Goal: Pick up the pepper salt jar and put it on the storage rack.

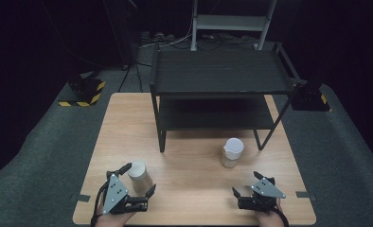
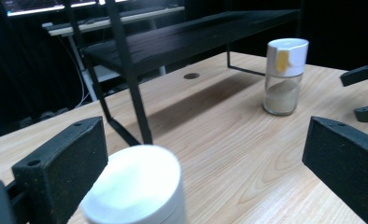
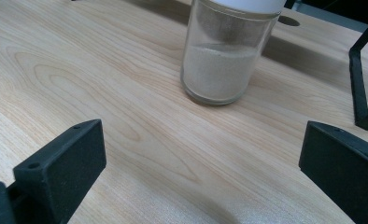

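Two glass jars with white lids stand on the wooden table (image 1: 194,189). The left jar (image 1: 139,175) sits between the jaws of my open left gripper (image 1: 139,178); in the left gripper view its lid (image 2: 135,186) lies close to the left jaw, and I cannot tell if they touch. The right jar (image 1: 232,152), about half full of pale powder, stands in front of the rack. My right gripper (image 1: 245,182) is open a short way before it. In the right gripper view this jar (image 3: 224,60) is ahead of the open gripper (image 3: 201,149), outside the jaws.
A black two-level rack (image 1: 222,71) takes up the back half of the table, its legs (image 2: 135,107) just beyond the jars. The left gripper view shows the right jar (image 2: 285,77) and a small hole (image 2: 191,75) in the tabletop. Yellow-black striped blocks (image 1: 83,92) lie on the floor.
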`<move>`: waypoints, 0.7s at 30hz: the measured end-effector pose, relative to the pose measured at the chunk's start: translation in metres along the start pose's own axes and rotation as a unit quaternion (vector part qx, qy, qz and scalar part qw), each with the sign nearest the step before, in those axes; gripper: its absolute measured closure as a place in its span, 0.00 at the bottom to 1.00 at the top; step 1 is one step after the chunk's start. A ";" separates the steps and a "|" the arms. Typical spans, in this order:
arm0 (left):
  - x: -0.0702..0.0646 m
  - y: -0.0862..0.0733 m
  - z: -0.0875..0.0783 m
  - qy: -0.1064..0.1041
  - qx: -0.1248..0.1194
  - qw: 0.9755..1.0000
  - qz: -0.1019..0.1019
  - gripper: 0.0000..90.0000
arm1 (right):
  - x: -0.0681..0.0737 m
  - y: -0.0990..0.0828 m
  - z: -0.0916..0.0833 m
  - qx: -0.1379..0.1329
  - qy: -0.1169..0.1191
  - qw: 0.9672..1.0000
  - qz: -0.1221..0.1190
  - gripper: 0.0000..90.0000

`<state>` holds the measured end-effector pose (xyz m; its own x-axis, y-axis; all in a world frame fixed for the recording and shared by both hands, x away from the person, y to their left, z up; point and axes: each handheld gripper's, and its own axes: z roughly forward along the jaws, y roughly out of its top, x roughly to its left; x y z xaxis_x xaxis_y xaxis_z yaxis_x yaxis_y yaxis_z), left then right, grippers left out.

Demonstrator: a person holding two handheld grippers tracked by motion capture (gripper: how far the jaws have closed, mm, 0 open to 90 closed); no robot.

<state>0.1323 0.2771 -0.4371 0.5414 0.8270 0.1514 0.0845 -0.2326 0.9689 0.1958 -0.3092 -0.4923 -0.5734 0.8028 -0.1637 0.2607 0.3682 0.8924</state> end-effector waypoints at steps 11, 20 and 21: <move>0.010 -0.014 0.004 0.014 0.008 1.000 -0.020 0.00 | 0.001 0.000 0.000 0.000 -0.002 1.000 0.000 0.00; 0.014 -0.027 0.009 0.020 0.013 0.999 -0.035 0.00 | 0.001 0.000 0.000 0.000 -0.003 1.000 0.000 0.00; 0.015 -0.027 0.010 0.021 0.015 0.999 -0.034 0.01 | 0.001 0.000 0.000 0.000 -0.003 1.000 0.000 0.00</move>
<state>0.1461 0.2906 -0.4630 0.4984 0.8619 0.0939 0.1448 -0.1895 0.9711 0.1952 -0.3082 -0.4924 -0.5682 0.8060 -0.1662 0.2611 0.3681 0.8924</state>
